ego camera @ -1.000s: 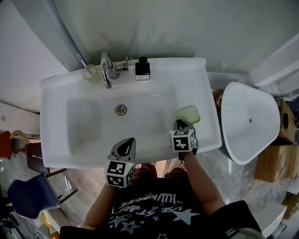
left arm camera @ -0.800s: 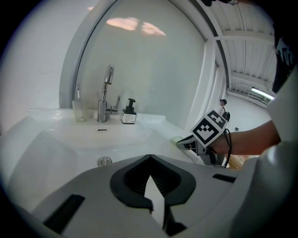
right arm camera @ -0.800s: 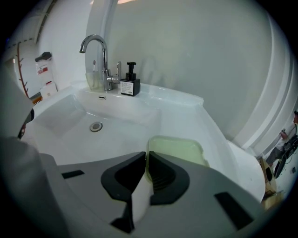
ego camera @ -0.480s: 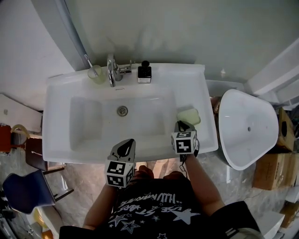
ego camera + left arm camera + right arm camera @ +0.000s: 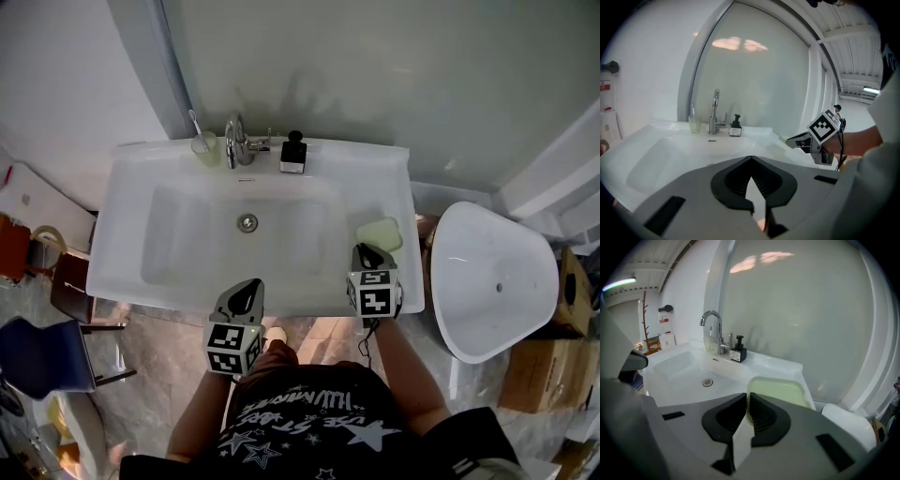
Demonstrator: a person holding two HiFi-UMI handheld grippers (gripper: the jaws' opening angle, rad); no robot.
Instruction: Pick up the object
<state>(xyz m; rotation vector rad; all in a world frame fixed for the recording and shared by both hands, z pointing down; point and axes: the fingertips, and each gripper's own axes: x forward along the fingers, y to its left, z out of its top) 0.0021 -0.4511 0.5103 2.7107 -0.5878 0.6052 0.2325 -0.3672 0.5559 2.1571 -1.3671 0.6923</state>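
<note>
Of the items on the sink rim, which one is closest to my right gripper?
The pale green soap dish on the right; the right gripper grips its near edge. The cup and black pump bottle stand back beside the faucet.

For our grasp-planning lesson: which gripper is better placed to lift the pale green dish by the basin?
Right. The right gripper has its jaws closed on the near rim of the pale green dish. The left gripper is shut and empty at the front edge of the sink, apart from it.
</note>
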